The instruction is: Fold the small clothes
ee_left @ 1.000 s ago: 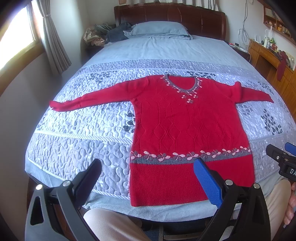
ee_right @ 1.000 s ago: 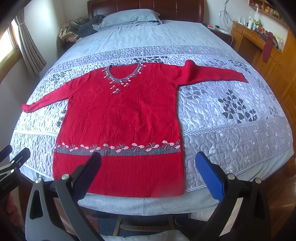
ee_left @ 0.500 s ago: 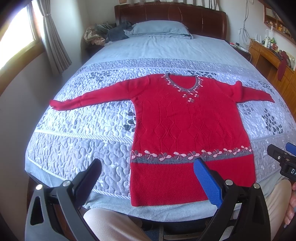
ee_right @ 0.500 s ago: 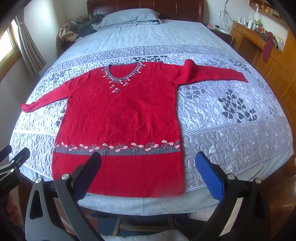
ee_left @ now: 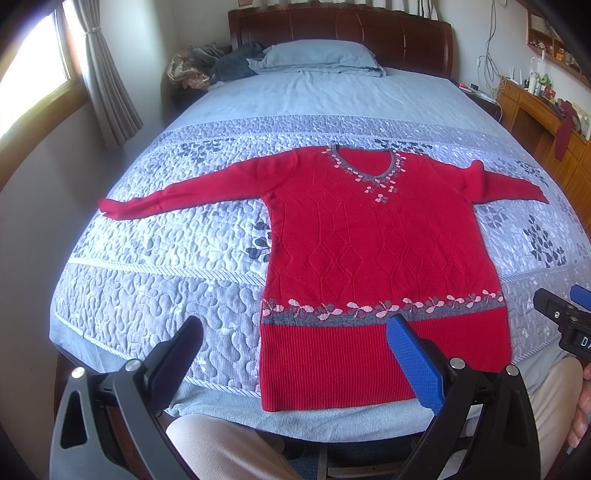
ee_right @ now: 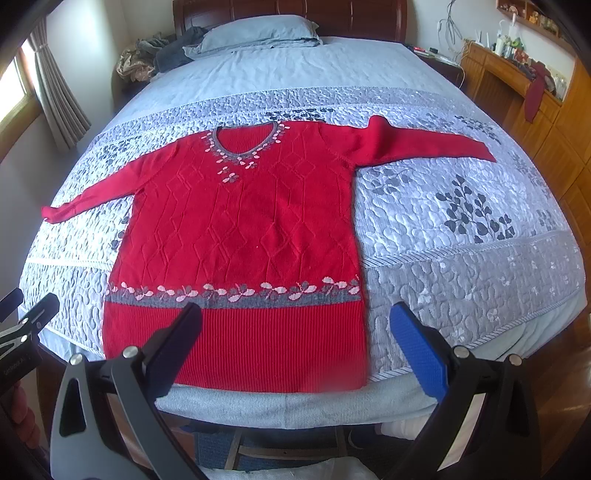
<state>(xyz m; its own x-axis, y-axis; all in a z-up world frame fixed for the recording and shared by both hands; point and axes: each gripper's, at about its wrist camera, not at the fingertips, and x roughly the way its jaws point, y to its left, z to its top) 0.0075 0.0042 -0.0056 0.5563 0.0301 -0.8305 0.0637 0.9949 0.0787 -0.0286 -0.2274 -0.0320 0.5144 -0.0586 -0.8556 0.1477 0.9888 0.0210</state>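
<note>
**Both grippers wide, sweater laid flat ahead**

The left hand-held gripper [ee_left: 293, 354] hangs released off the bed's foot edge, its black finger over the quilt and its blue finger over the ribbed hem. The right hand-held gripper [ee_right: 295, 338] is released too, black finger over the hem, blue finger over bare quilt. Neither touches cloth.

Straight ahead lies the red knitted V-neck sweater with a grey-and-pink flower band [ee_left: 373, 251], front up on the grey-blue quilted bedspread [ee_left: 155, 295]. Its long axis runs from the hem at the foot edge toward the dark wooden headboard [ee_left: 340, 33]; both sleeves stretch sideways across that axis.

The left gripper sits nearer the hem's left corner and the left sleeve [ee_left: 192, 190], the right gripper nearer the right corner and the right sleeve [ee_right: 424, 142]. Folding has seemingly not begun.

Open quilt lies on both sides of the sweater and beyond the collar up to the pale blue pillow [ee_left: 317, 57], so there is room to fold inward. The hem lies close to the foot edge, where cloth could slide off.
</note>
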